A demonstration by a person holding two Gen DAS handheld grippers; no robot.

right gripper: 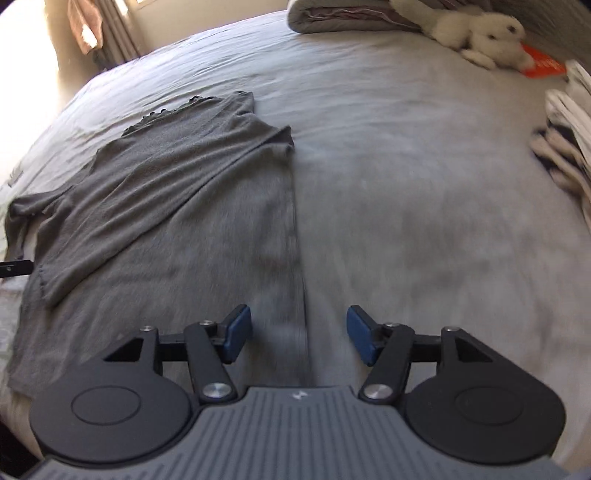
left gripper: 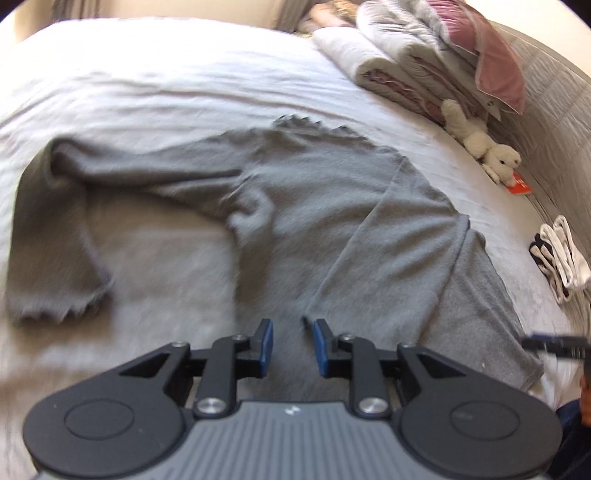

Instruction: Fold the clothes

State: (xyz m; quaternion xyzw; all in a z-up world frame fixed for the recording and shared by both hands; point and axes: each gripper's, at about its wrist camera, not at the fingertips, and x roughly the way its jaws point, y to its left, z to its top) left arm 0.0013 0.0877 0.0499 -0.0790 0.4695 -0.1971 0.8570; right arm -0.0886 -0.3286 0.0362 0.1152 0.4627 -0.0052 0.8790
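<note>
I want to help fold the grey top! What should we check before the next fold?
1. Left tool empty and open: ok.
2. Right tool empty and open: ok, its pads stand wide apart.
3. One sleeve already folded across the grey top: ok, it lies slanting over the body.
4. Other sleeve folded in: not ok, it lies spread out on the bed sheet.
5. Top lying smooth: not ok, wrinkles near the armpit.
6. Room beside the top: ok, the stuffed animal and the folded clothes lie apart from it.
</note>
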